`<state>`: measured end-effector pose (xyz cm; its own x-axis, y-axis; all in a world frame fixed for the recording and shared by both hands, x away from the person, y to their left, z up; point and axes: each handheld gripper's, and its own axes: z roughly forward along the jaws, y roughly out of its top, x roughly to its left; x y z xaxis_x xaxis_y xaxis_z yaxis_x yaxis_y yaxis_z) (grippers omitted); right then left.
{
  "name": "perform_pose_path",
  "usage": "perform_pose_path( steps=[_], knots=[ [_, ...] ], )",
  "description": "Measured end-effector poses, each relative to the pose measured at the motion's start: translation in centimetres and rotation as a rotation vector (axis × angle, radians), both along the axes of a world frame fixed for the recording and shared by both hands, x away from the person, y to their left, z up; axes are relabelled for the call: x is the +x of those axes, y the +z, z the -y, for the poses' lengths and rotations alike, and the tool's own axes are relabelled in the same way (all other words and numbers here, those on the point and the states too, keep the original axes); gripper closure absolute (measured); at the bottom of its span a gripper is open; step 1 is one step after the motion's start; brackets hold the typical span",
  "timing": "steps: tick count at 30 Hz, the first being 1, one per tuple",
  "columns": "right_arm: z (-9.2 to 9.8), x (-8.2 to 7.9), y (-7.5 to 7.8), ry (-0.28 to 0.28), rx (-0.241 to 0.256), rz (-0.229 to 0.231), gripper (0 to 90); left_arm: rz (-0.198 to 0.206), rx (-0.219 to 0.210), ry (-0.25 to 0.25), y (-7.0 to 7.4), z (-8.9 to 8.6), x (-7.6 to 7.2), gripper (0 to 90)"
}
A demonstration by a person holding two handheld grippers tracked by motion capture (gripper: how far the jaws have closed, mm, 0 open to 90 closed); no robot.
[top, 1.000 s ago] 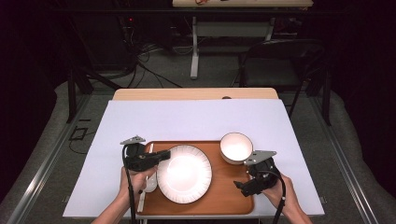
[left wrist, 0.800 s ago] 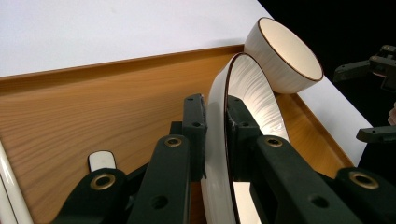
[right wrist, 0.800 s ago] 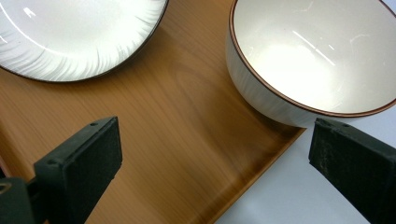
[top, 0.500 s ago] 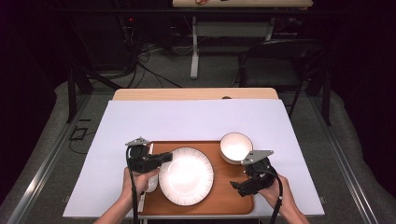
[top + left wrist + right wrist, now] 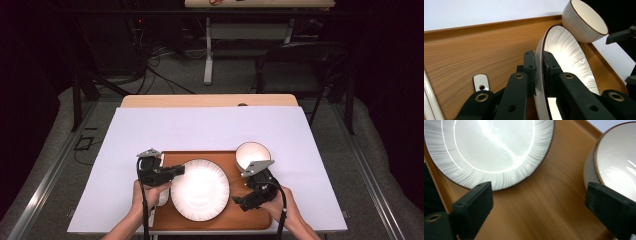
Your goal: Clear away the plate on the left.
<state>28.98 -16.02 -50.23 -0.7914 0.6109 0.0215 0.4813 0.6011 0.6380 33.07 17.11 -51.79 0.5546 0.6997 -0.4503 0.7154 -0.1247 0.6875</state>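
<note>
Plate point(image 5: 571, 60) rim is pinched between left gripper point(image 5: 539, 72) fingers, hiding it; right gripper point(image 5: 539, 207) fingers gape wide.

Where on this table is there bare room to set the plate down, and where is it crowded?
The white sheet lies bare beyond the tray, and in strips along the tray's left and right sides. The tray itself is crowded: the plate, pinched at its rim by the left gripper, the bowl at its far right corner, and the open right gripper between them.
</note>
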Motion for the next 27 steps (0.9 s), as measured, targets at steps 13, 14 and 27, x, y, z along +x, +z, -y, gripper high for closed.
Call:
perform_pose_path(
  steps=[13, 14, 27],
  knots=[
    [-2.9, 2.8, -1.6, 0.008, -0.008, -0.096, 47.5, 0.005, 0.029, -0.022, -0.2, 0.6, -0.3, 84.0],
    [-3.1, 2.9, -1.7, 0.008, -0.009, -0.099, 50.8, 0.005, 0.031, -0.027, -0.3, 0.6, -0.3, 84.0],
    [-3.0, 3.0, -2.4, -0.021, -0.023, -0.124, 64.3, 0.017, 0.08, -0.068, -0.4, 1.4, -0.3, 84.0]
  ],
)
